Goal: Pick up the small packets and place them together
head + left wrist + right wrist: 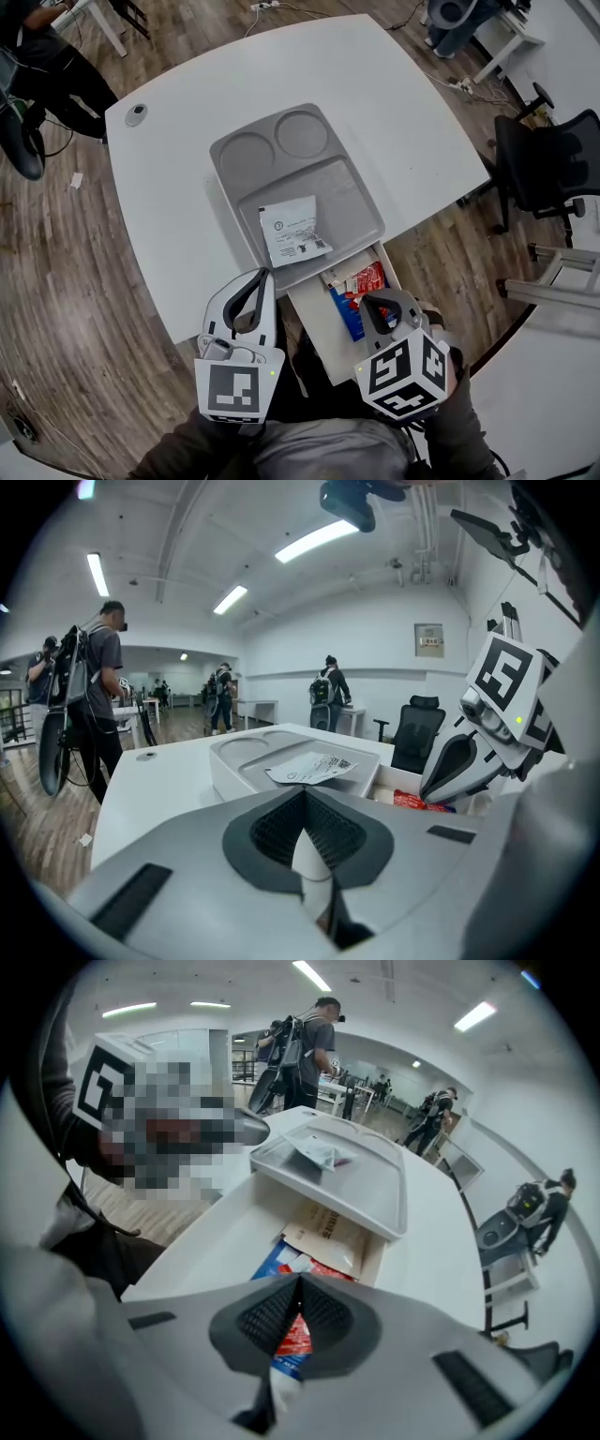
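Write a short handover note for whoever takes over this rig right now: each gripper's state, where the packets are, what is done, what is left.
Left gripper: jaws shut, nothing between them, near the tray's front edge.
Right gripper: over the open drawer, jaws shut on a red packet.
Packets: one white packet lies in the grey tray. A blue packet and a beige packet are in the drawer.
Done: one packet is in the tray.
Left: probably carry the red packet to the tray beside the white one, then fetch the others from the drawer.
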Demonstrator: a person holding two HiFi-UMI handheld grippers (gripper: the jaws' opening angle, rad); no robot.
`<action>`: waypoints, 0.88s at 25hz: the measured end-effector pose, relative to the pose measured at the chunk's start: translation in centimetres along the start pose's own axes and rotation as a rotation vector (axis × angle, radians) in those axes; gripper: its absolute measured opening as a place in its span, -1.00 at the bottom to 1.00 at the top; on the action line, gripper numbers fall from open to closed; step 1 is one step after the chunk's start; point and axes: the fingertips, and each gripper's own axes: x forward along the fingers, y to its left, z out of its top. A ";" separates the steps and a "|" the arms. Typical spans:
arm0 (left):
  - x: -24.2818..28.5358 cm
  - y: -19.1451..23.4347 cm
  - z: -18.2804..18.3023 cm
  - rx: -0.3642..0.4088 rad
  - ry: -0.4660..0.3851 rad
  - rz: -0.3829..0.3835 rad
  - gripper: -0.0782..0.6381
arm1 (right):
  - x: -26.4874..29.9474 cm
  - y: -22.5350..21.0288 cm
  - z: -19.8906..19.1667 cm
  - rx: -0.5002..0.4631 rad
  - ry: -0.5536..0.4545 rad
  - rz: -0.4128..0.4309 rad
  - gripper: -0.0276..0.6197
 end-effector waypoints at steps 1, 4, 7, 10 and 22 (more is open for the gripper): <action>0.0 -0.1 0.1 0.002 -0.002 0.000 -0.78 | 0.1 -0.2 0.1 -0.003 -0.001 -0.003 -0.91; 0.0 -0.1 0.3 0.007 -0.006 -0.002 -0.78 | 1.0 -0.5 0.1 -0.010 0.028 0.019 -0.54; 0.2 0.6 0.4 0.002 -0.008 0.002 -0.78 | 2.6 -0.5 0.1 -0.016 0.086 0.041 -0.44; 0.3 1.0 0.4 -0.007 0.003 0.009 -0.78 | 3.4 -0.6 -0.2 -0.013 0.138 0.067 -0.41; 1.3 1.9 -0.3 -0.024 0.033 0.032 -0.78 | 3.7 -0.6 0.0 -0.078 0.145 0.073 -0.80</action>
